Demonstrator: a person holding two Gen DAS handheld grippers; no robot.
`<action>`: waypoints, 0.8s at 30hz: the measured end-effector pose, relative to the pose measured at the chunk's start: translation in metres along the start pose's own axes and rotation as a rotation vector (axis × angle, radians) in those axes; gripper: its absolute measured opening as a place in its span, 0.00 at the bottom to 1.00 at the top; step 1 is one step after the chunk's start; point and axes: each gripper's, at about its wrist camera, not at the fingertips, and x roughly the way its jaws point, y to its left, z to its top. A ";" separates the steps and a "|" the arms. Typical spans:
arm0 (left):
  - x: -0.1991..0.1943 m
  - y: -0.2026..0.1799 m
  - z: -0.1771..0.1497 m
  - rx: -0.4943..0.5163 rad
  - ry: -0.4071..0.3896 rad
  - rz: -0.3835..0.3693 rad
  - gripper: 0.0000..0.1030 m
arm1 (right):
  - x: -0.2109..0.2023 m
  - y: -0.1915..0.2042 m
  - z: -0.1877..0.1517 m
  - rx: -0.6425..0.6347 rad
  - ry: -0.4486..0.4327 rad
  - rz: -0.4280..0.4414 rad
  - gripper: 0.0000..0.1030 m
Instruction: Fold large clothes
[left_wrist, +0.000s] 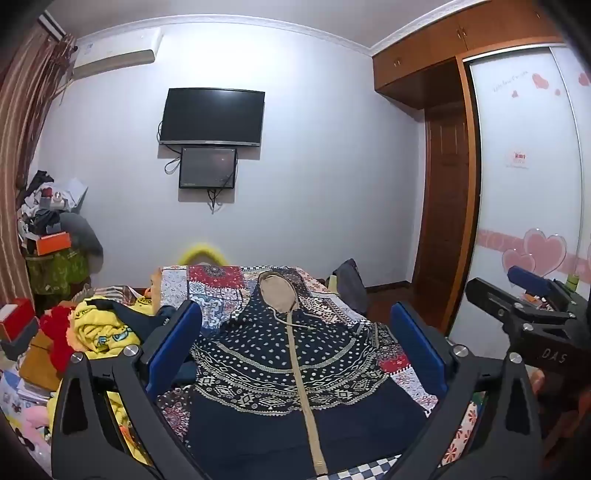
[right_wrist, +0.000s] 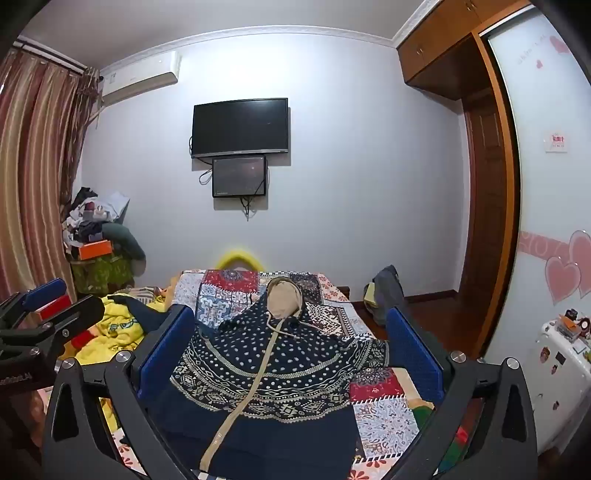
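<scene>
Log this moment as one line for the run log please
stage: pre-grasp | left gripper: open, empty | right gripper: open, empty | hooded jacket: flat on patchwork bedspread, zipped, unfolded

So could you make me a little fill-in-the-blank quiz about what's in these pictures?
1. The patterned hooded jacket lies flat on a ____ bedspread.
2. Both the left gripper and right gripper are ____.
3. The jacket's hood lining is ____ in colour.
4. A heap of ____ fabric lies left of the jacket.

Missing words: patchwork; open; beige; yellow
</scene>
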 end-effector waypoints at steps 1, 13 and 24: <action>0.000 0.000 0.000 0.005 0.001 0.000 1.00 | 0.000 0.000 0.000 0.002 0.001 0.001 1.00; 0.002 -0.001 -0.001 0.025 -0.006 0.011 1.00 | -0.007 0.007 0.000 -0.006 0.002 0.007 1.00; 0.003 0.003 -0.001 0.019 -0.009 0.028 1.00 | -0.002 0.007 0.004 0.006 0.006 0.014 1.00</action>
